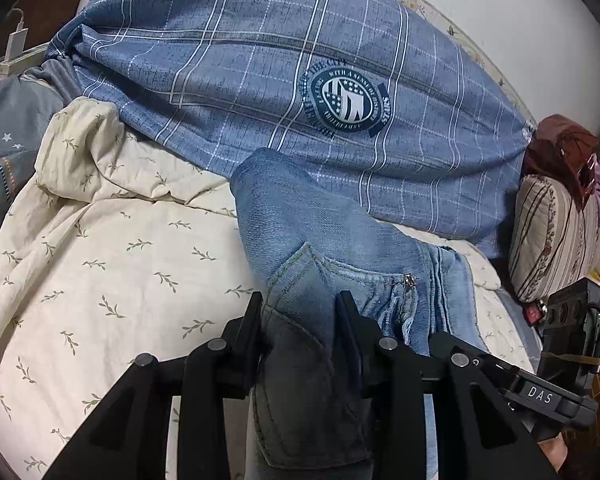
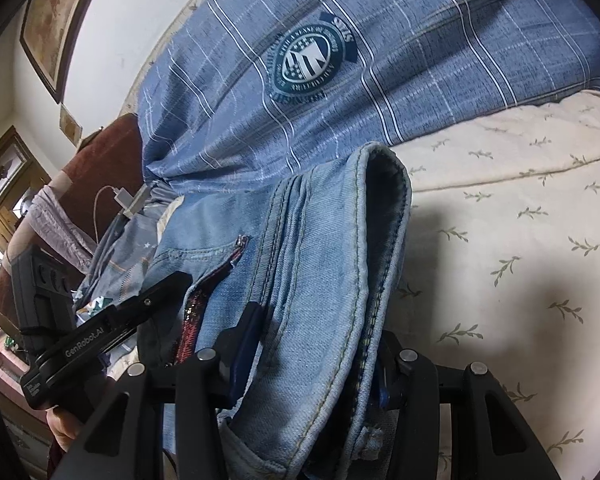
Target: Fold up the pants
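left gripper [image 1: 300,312]: clamped on jeans [image 1: 300,216] | right gripper [image 2: 320,332]: clamped on jeans

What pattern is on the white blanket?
Small green leafy sprigs on the cream blanket, clearest in the left wrist view.

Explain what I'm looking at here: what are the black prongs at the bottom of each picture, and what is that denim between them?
No robot arm: a person holds a two-finger gripper in each hand, with a fisheye camera on each looking along its fingers. One picture is from the left gripper, the other from the right gripper; each also shows the other gripper at its edge. Both are closed on one pair of light blue jeans, lifted over a bed. On the bed lie a cream quilt with a leaf print and a blue checked pillow with a round emblem.
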Available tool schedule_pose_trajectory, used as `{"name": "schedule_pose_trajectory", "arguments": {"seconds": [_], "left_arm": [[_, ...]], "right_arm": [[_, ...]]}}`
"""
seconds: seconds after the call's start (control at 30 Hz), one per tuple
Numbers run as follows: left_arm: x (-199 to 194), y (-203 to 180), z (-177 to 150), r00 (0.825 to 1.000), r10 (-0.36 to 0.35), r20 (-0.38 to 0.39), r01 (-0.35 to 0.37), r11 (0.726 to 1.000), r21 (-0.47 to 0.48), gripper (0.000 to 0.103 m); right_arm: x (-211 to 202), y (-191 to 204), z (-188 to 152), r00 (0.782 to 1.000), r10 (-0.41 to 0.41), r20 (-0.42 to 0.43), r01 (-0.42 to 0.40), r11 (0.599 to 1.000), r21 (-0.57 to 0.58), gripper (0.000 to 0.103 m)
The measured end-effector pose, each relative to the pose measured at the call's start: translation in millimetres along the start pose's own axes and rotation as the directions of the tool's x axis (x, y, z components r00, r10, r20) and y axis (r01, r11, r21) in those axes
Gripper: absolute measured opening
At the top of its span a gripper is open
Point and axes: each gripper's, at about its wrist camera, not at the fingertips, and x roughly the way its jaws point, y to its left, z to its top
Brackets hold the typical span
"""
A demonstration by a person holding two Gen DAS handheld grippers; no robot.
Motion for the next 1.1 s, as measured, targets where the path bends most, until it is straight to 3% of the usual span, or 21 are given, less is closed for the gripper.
{"name": "schedule_pose_trajectory", "arguments": {"seconds": [0.23, 0.67, 0.83, 1.1], "left_arm": [[-5.7, -4.3, 1.1, 1.0, -0.006, 0.016, 0.006, 1.0, 0.021, 0.037], [20.0, -4.5, -3.9, 0.998, 0.046, -0.037, -0.043, 0.996, 0.083, 0.039], [27.9, 1.4, -2.5, 0.996, 0.066, -0.062, -0.06, 0.994, 0.087, 0.043], [30.8, 8.9, -1.2, 0.991, 0.101, -0.087, -0.095, 0.993, 0.075, 0.061]], "right_arm": [[-3.7, 0.5, 3.8, 1.0, 0.021, 0.01, -0.021, 1.0, 0.017, 0.049], [11.3, -14.5, -4.0, 0.998, -0.037, -0.057, 0.041, 0.997, 0.065, 0.049], [13.6, -18.8, -5.6, 0.996, -0.049, -0.07, 0.054, 0.996, 0.076, 0.05], [18.4, -26.8, -8.1, 0.993, -0.052, -0.104, 0.064, 0.991, 0.115, 0.06]]}}
